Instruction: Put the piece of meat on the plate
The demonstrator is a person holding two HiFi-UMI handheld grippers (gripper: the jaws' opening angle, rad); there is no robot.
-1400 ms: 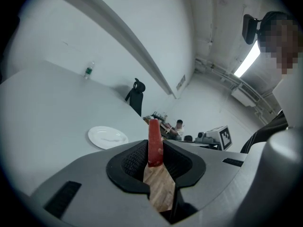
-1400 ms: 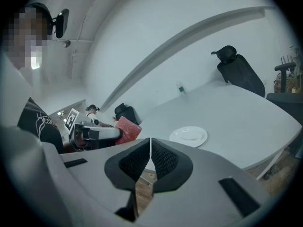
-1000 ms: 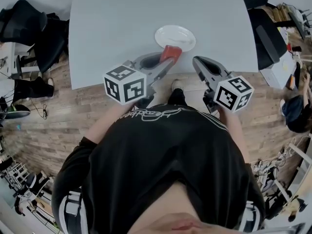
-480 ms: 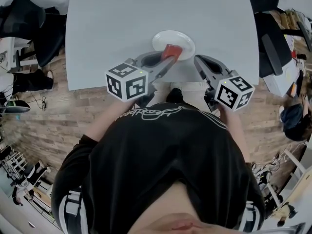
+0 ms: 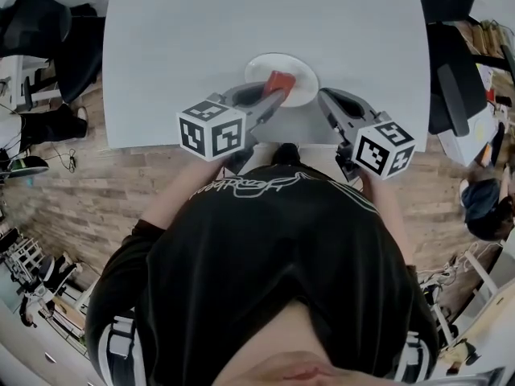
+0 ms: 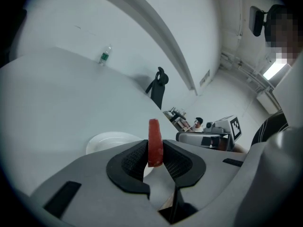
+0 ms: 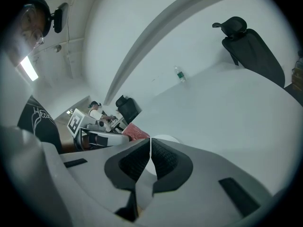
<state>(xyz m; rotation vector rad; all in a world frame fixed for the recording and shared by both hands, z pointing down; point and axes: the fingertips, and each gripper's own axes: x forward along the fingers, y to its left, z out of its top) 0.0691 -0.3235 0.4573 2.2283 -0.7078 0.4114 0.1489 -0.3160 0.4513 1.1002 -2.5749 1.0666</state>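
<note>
My left gripper (image 5: 272,96) is shut on a red piece of meat (image 5: 279,82), a flat slab clamped upright between the pads (image 6: 155,143). The meat hangs over the near part of the white plate (image 5: 302,68), which sits on the grey table near its front edge. In the left gripper view the plate (image 6: 110,141) lies just beyond the jaws, left of the meat. My right gripper (image 5: 325,99) is shut with nothing in it, to the right of the plate; its jaws (image 7: 150,148) meet. The meat (image 7: 136,132) and the plate (image 7: 168,139) also show in the right gripper view.
The grey table (image 5: 201,30) stretches wide behind the plate. A small bottle (image 6: 103,56) stands at its far side. Black office chairs (image 5: 48,30) stand left and right of the table. Wooden floor shows below the table's front edge (image 5: 145,139).
Both grippers have moved forward and down toward the table; the meat, first at the plate's near rim, now hangs over the plate. The jaws have kept their grip.
</note>
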